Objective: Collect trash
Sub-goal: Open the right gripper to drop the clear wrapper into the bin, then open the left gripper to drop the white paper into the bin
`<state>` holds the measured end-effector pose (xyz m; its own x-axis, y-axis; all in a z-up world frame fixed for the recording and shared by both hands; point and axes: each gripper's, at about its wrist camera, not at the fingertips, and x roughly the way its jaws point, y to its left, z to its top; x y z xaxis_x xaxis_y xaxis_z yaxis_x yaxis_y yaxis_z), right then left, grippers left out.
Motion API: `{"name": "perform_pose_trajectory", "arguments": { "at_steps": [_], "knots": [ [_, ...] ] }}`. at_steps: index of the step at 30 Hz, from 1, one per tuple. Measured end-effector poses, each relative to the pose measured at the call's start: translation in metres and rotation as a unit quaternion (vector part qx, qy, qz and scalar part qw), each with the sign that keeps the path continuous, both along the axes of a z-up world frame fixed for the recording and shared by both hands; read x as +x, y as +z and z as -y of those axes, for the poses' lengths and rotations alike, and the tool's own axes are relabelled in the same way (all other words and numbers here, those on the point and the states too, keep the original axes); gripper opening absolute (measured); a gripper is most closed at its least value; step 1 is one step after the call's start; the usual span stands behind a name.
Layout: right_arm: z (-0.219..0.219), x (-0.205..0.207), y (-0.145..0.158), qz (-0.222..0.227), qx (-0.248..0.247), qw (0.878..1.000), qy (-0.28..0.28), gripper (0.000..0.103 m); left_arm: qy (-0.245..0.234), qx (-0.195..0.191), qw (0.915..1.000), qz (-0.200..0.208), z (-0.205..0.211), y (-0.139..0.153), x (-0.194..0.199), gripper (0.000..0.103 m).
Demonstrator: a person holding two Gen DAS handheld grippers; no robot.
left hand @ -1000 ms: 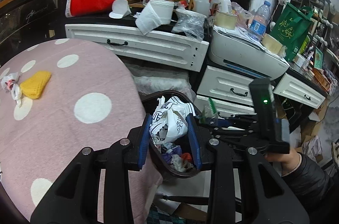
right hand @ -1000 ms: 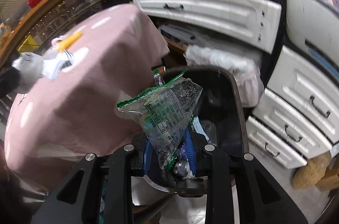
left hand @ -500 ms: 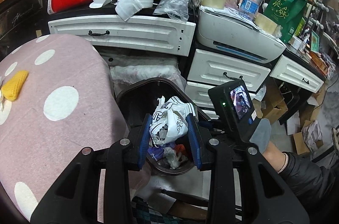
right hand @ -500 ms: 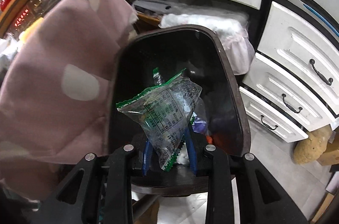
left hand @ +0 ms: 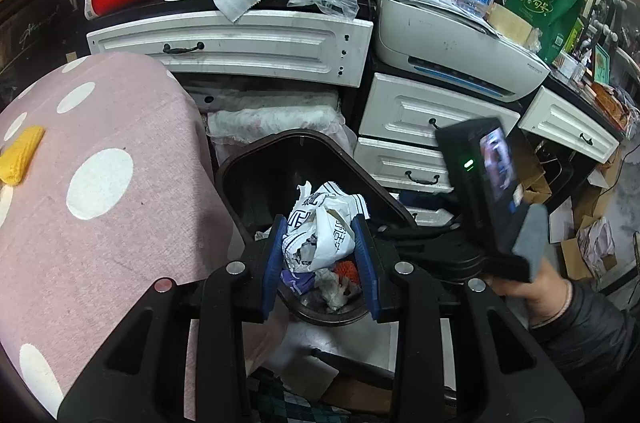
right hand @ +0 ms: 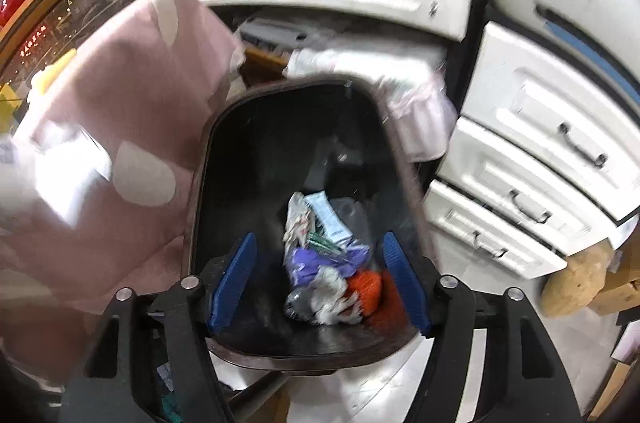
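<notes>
My left gripper (left hand: 320, 251) is shut on a crumpled white wrapper with dark print (left hand: 324, 227) and holds it over the dark trash bin (left hand: 248, 159). My right gripper (right hand: 318, 279) is open and empty above the same trash bin (right hand: 200, 191). Inside the bin lie several pieces of trash (right hand: 324, 263), among them purple, orange and white scraps and a clear green-edged packet (right hand: 320, 243). The right gripper's body with its screen (left hand: 492, 183) shows in the left wrist view, right of the bin.
A pink table with white dots (left hand: 100, 183) stands left of the bin, with a yellow piece (left hand: 20, 155) on it. White drawers (left hand: 404, 143) and a printer (left hand: 452, 51) stand behind. Cardboard boxes (left hand: 588, 243) sit at the right.
My right gripper has opened and the clear green-edged packet has dropped into the bin. My left gripper still holds the white wrapper over the bin.
</notes>
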<state>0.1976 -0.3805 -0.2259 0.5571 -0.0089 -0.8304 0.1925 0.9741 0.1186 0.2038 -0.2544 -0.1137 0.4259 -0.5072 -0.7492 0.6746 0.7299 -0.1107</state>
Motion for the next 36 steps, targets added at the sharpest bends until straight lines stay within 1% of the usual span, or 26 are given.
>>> {"name": "perform_pose_trajectory", "arguments": {
  "at_steps": [5, 10, 13, 17, 20, 22, 23, 24, 25, 26, 27, 28, 30, 36],
  "knots": [
    [0.022, -0.014, 0.030, 0.034, -0.025, 0.998, -0.040, 0.071, -0.009, 0.018, 0.9998, -0.004, 0.014, -0.013, 0.002, 0.034],
    [0.042, -0.029, 0.054, 0.066, -0.026, 0.995, -0.074, 0.074, -0.021, 0.035, 0.9990, -0.017, 0.028, -0.027, 0.008, 0.034],
    [0.047, -0.032, 0.059, 0.073, -0.027, 0.993, -0.084, 0.076, -0.026, 0.044, 0.9984, -0.025, 0.036, -0.036, 0.012, 0.034],
    [0.050, -0.037, 0.064, 0.082, -0.020, 0.992, -0.093, 0.076, -0.035, 0.063, 0.9971, -0.025, 0.049, -0.046, 0.017, 0.034],
    [0.049, -0.039, 0.068, 0.086, -0.023, 0.992, -0.093, 0.078, -0.041, 0.067, 0.9964, -0.033, 0.056, -0.051, 0.019, 0.034],
    [0.049, -0.039, 0.070, 0.087, -0.025, 0.992, -0.092, 0.079, -0.042, 0.073, 0.9958, -0.036, 0.061, -0.056, 0.021, 0.038],
    [0.049, -0.040, 0.071, 0.089, -0.026, 0.991, -0.093, 0.079, -0.044, 0.076, 0.9954, -0.038, 0.063, -0.058, 0.022, 0.044],
    [0.049, -0.040, 0.071, 0.091, -0.025, 0.991, -0.094, 0.080, -0.045, 0.077, 0.9953, -0.038, 0.064, -0.059, 0.022, 0.053],
    [0.050, -0.041, 0.072, 0.092, -0.023, 0.991, -0.094, 0.081, -0.045, 0.077, 0.9953, -0.037, 0.064, -0.060, 0.022, 0.059],
    [0.051, -0.041, 0.072, 0.093, -0.023, 0.991, -0.095, 0.082, -0.045, 0.075, 0.9956, -0.035, 0.065, -0.061, 0.021, 0.069],
    [0.051, -0.041, 0.072, 0.093, -0.022, 0.991, -0.096, 0.083, -0.048, 0.071, 0.9958, -0.034, 0.064, -0.061, 0.020, 0.074],
    [0.051, -0.041, 0.072, 0.094, -0.021, 0.991, -0.097, 0.083, -0.051, 0.069, 0.9957, -0.033, 0.065, -0.061, 0.019, 0.075],
    [0.052, -0.042, 0.072, 0.094, -0.018, 0.991, -0.099, 0.084, -0.058, 0.074, 0.9952, -0.027, 0.067, -0.061, 0.017, 0.082],
    [0.052, -0.043, 0.073, 0.096, -0.016, 0.990, -0.100, 0.085, -0.074, 0.071, 0.9946, -0.020, 0.070, -0.062, 0.013, 0.088]
  ]
}}
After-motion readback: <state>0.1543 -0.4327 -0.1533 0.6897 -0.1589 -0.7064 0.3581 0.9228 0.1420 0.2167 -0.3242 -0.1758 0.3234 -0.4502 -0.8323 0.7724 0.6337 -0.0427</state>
